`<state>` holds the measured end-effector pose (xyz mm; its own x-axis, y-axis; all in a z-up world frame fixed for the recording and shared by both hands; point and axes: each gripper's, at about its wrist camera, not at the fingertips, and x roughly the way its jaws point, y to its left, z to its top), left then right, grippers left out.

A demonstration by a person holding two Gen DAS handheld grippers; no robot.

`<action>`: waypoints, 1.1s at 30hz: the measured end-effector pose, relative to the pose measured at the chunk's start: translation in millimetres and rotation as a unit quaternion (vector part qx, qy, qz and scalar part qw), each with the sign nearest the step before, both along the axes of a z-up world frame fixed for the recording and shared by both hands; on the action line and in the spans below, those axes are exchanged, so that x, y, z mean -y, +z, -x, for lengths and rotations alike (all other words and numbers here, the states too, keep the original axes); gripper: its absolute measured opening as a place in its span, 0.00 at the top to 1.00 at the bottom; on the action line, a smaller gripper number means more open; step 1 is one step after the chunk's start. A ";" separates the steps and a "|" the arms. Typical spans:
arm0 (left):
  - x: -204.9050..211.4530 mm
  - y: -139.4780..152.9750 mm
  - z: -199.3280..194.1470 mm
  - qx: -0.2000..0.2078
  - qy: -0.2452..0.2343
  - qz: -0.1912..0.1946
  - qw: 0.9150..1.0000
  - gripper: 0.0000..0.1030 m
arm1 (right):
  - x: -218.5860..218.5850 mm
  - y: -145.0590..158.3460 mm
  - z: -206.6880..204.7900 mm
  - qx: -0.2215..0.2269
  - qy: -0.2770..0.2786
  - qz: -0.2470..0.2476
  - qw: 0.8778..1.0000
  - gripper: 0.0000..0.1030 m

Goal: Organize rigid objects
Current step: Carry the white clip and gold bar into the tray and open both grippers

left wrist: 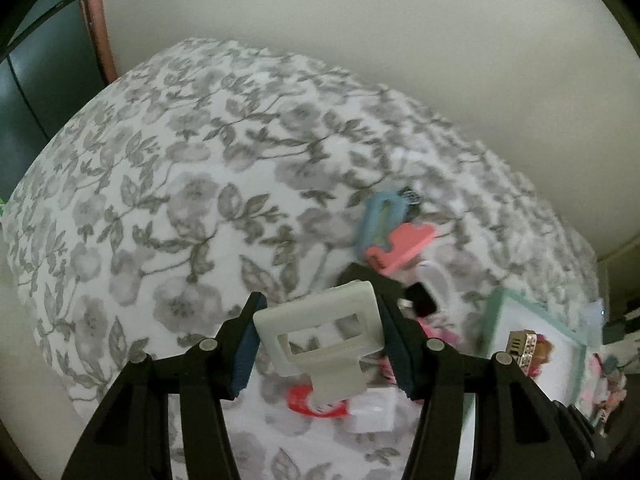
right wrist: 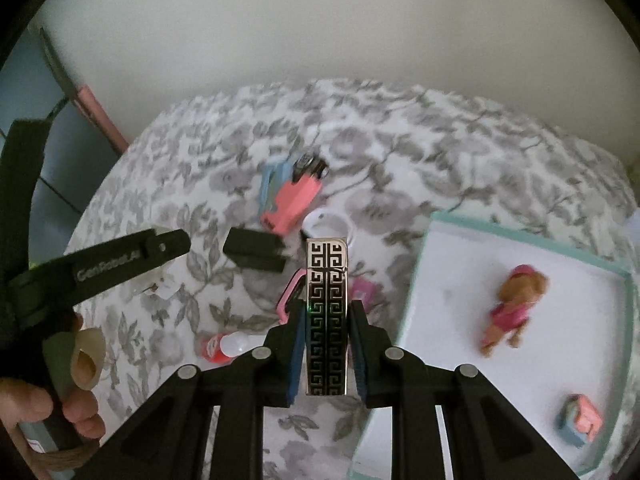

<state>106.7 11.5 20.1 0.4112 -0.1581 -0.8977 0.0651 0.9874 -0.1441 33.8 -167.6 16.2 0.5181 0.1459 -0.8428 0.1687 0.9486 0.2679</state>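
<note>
1. Two grippers, each with something clamped. Left gripper [left wrist: 320,344]: jaws partway in, blue pads pressed on both sides of a pale grey-white buckle-shaped clip [left wrist: 320,336], held off the bedspread [left wrist: 160,200].
2. Right gripper [right wrist: 326,344]: jaws nearly together, pinching a narrow metal bar with a black key pattern [right wrist: 326,312]; the bar stands up past the fingertips, clear of the cloth.
3. Just beyond the right gripper: a white ring [right wrist: 330,222], a pink item [right wrist: 290,292] partly hidden behind the bar, and a red-and-white piece [right wrist: 224,346] to its left.
4. Farther toward the middle of the bed: a pink clip [right wrist: 294,202] lying on a blue clip [right wrist: 270,184], a small dark object at their far end.
5. Teal-rimmed white tray [right wrist: 520,232] by the bed's right edge, holding a toy dog in pink [right wrist: 514,304] and a small blue-and-pink piece [right wrist: 580,420] near its front corner.
6. A hand [right wrist: 44,408] grips the left gripper's handle, seen at the left of the right wrist view.
</note>
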 end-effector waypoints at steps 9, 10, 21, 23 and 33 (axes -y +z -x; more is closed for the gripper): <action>48.7 24.4 28.5 0.021 -0.058 0.009 0.998 0.44 | 59.4 14.0 26.3 -0.002 -0.081 0.035 0.996 0.79; 56.7 24.2 32.7 0.020 -0.067 0.005 0.998 0.44 | 67.5 12.1 29.7 -0.009 -0.094 0.046 0.994 0.79; 142.2 -10.4 73.4 -0.037 -0.170 -0.003 0.985 0.44 | 141.2 -31.3 67.9 -0.110 -0.198 0.050 0.973 0.79; 157.5 -19.7 82.1 -0.046 -0.190 -0.014 0.981 0.43 | 148.8 -39.3 72.5 -0.126 -0.209 0.041 0.969 0.78; 181.9 -41.3 99.3 -0.069 -0.221 -0.028 0.972 0.43 | 158.3 -53.9 83.6 -0.161 -0.215 0.038 0.962 0.78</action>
